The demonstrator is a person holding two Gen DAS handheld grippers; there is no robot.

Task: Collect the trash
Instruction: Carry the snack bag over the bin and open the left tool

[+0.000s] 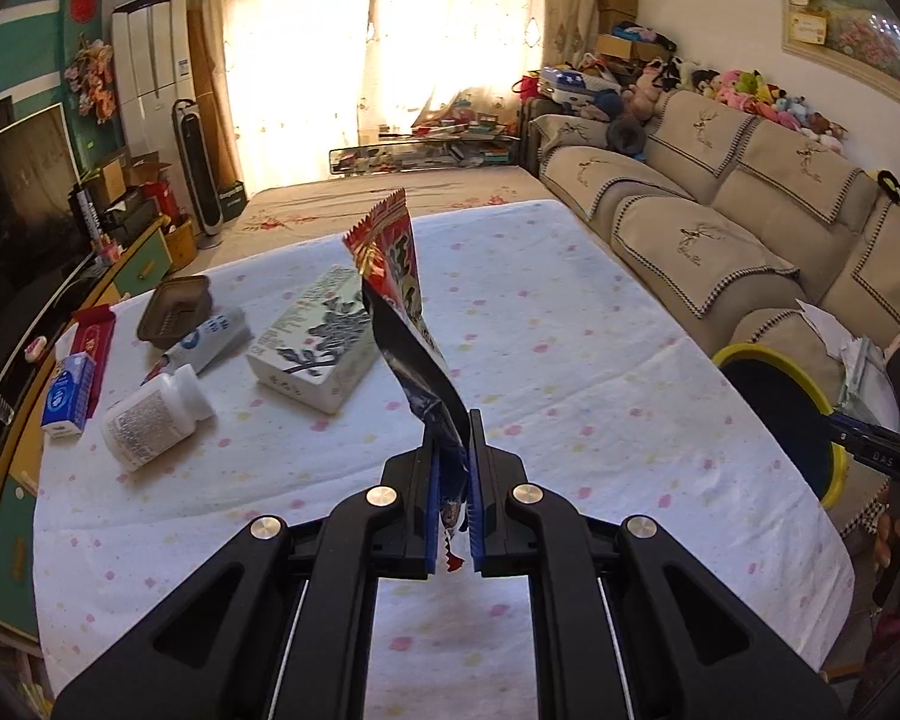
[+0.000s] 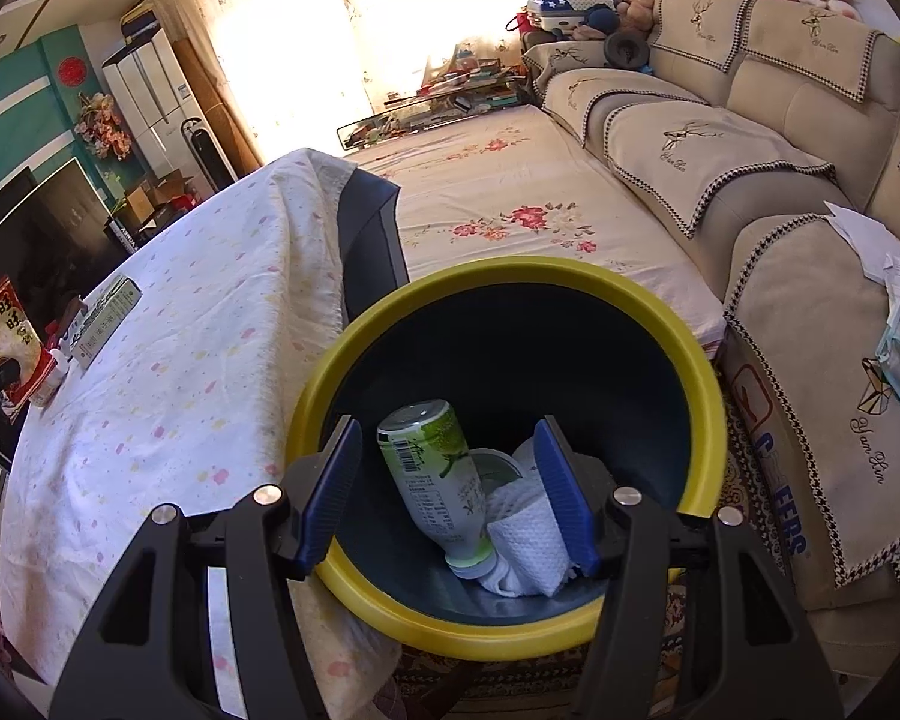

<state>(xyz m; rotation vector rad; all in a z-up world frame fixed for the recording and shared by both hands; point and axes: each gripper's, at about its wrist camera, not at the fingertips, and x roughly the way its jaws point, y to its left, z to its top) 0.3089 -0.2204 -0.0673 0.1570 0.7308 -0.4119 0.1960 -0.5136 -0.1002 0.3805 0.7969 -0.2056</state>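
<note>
Desk (image 1: 570, 360) surface bare along its right half toward the bin (image 2: 630, 294). Left side obstructed: box (image 1: 315, 348), pill bottle (image 1: 150, 420), tray (image 1: 174, 306). Bin mouth unobstructed; gap beside sofa (image 2: 780, 276) apparently narrow.

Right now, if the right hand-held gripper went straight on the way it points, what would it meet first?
The right hand-held gripper, jaws open and empty, points down into the yellow-rimmed bin. It would probably meet the green-labelled bottle first, with the white paper towel beside it. Depth inside the bin is unclear.
</note>
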